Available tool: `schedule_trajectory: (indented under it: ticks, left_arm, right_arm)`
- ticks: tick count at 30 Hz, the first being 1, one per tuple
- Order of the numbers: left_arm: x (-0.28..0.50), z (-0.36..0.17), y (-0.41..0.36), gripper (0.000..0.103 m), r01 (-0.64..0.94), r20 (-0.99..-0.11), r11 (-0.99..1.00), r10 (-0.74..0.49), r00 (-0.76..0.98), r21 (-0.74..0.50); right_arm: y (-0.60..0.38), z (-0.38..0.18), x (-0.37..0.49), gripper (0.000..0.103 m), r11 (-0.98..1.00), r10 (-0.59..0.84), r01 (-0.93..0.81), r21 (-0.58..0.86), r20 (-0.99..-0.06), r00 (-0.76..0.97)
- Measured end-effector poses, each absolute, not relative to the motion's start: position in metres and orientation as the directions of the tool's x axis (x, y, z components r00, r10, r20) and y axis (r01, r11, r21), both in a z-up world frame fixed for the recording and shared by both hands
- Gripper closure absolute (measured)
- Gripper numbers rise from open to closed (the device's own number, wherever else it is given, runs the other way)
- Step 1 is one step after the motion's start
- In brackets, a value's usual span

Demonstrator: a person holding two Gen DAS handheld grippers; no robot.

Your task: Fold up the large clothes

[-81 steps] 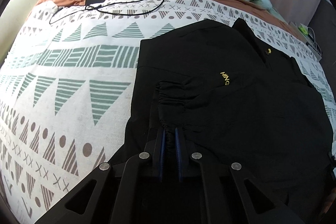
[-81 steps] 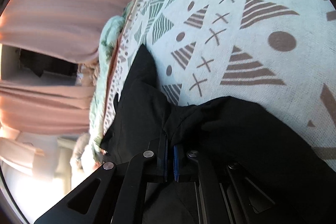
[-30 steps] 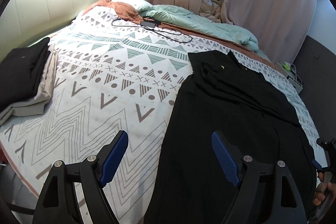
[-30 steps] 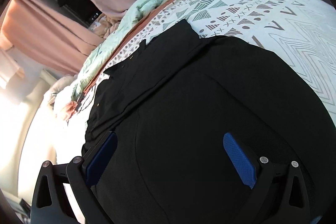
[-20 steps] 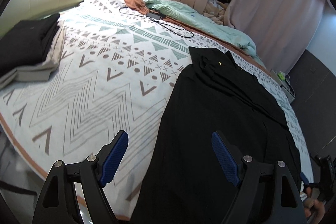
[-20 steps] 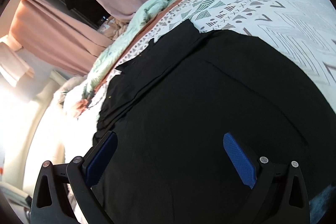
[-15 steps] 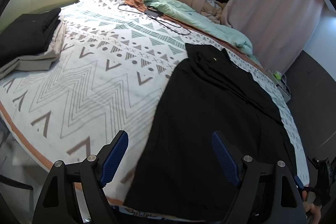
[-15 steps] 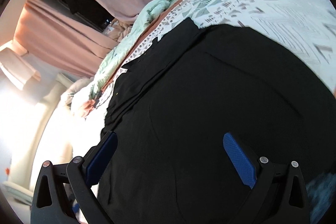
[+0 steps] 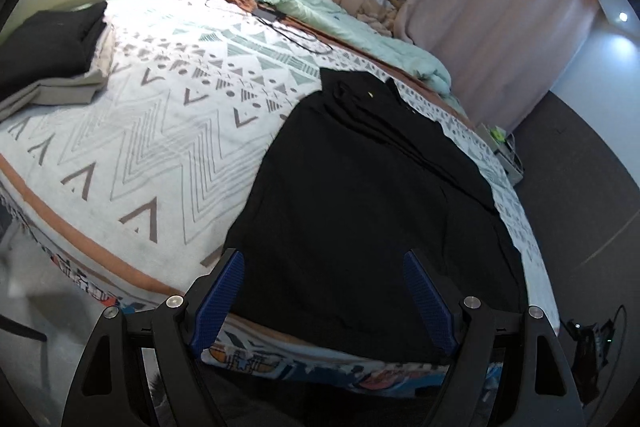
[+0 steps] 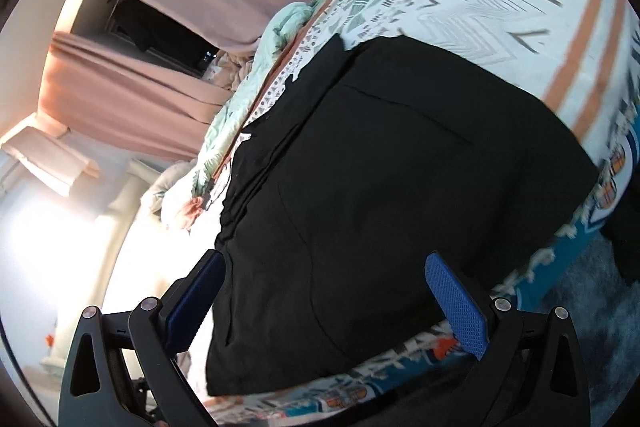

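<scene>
A large black garment (image 9: 372, 195) lies spread lengthwise on the patterned bedspread (image 9: 168, 139), its sleeves folded in near the collar end and its hem hanging over the bed's near edge. In the left wrist view my left gripper (image 9: 326, 297) hovers open above that hem, with nothing between the blue pads. The right wrist view shows the same black garment (image 10: 380, 211) tilted, and my right gripper (image 10: 328, 301) open over its near end, holding nothing.
A stack of folded dark and grey clothes (image 9: 48, 55) sits at the bed's left side. A mint duvet (image 9: 352, 27), a black cable (image 9: 292, 31) and pink curtains (image 9: 492, 39) lie beyond. A small box with clutter (image 9: 504, 147) stands on the dark floor to the right.
Both grippers, shut on the garment's cloth earliest, stand open now. Over the last second both drew back toward the foot of the bed, so the bed edge and floor came into view.
</scene>
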State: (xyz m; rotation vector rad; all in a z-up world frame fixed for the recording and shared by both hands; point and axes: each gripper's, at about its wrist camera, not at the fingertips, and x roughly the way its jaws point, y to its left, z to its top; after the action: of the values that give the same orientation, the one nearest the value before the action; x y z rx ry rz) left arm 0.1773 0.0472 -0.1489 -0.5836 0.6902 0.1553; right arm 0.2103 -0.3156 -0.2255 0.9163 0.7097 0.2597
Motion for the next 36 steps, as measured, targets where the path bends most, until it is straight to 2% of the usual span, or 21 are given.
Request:
schedule_trajectory:
  ticks: [5,8,10,14,18,26,30,35,36]
  left_arm:
    - [0.167,-0.160,0.064,0.024,-0.311,-0.633,0.805,-0.101,0.768,-0.505]
    - [0.163,-0.171,0.077,0.036,-0.334,-0.648,0.786,-0.110,0.754,-0.521]
    - [0.161,-0.179,0.089,0.048,-0.355,-0.655,0.762,-0.117,0.747,-0.541]
    - [0.162,-0.193,0.110,0.051,-0.383,-0.664,0.736,-0.120,0.738,-0.558]
    - [0.168,-0.211,0.119,0.059,-0.397,-0.683,0.713,-0.158,0.713,-0.579]
    - [0.184,-0.230,0.110,0.059,-0.369,-0.687,0.708,-0.224,0.691,-0.603]
    - [0.190,-0.231,0.100,0.059,-0.359,-0.696,0.730,-0.217,0.684,-0.581]
    - [0.191,-0.233,0.099,0.060,-0.360,-0.698,0.733,-0.214,0.683,-0.577]
    - [0.192,-0.234,0.099,0.060,-0.360,-0.699,0.735,-0.212,0.683,-0.575]
  right_arm:
    - [-0.340,-0.229,0.201,0.002,0.615,0.467,0.089,0.784,-0.452,0.760]
    - [-0.348,-0.236,0.202,0.005,0.618,0.462,0.093,0.781,-0.456,0.761]
    - [-0.354,-0.242,0.204,0.013,0.624,0.455,0.102,0.775,-0.467,0.758]
    - [-0.374,-0.259,0.207,0.018,0.619,0.425,0.139,0.773,-0.479,0.768]
    - [-0.393,-0.271,0.211,0.018,0.614,0.383,0.187,0.767,-0.497,0.778]
    - [-0.418,-0.289,0.216,0.020,0.598,0.339,0.246,0.763,-0.519,0.785]
    - [-0.432,-0.296,0.217,0.024,0.592,0.307,0.277,0.757,-0.529,0.791]
    - [-0.436,-0.311,0.218,0.024,0.560,0.358,0.261,0.786,-0.513,0.780]
    - [-0.433,-0.313,0.219,0.027,0.556,0.374,0.250,0.793,-0.507,0.777]
